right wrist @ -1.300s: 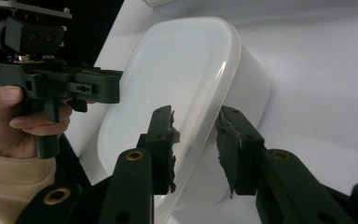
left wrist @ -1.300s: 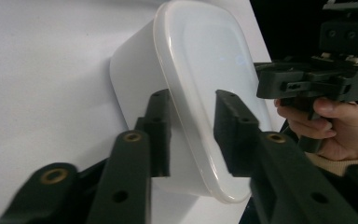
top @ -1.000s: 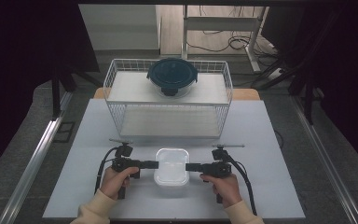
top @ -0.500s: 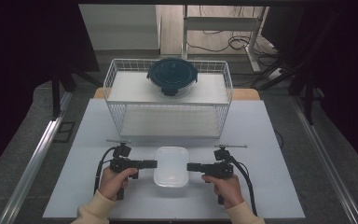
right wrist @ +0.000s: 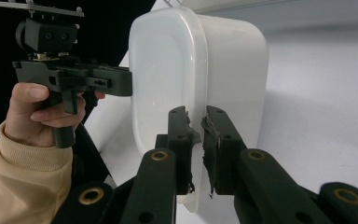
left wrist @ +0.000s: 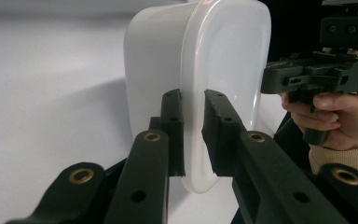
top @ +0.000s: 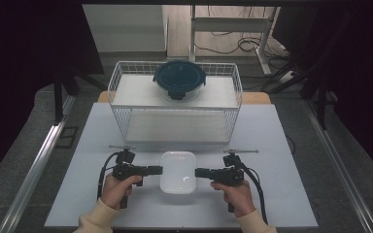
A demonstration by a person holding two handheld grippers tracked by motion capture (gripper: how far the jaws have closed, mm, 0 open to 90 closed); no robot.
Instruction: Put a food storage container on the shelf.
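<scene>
From the high view we see the white container [top: 178,172] on the table [top: 281,145], in front of the wire basket [top: 175,104] — between the left gripper [top: 156,170] and right gripper [top: 201,172]. In the left gripper view, our jaws clamp its rim. In the right gripper view, likewise — clenched on the rim's opposite side.

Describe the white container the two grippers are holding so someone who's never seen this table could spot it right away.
Start at the white wire basket at the far side of the table; a dark blue round lidded container sits on it. Nearer the person, between the left gripper and right gripper, is the white plastic container. It alone is rectangular with rounded corners, milky white, and clamped at both rims.
</scene>
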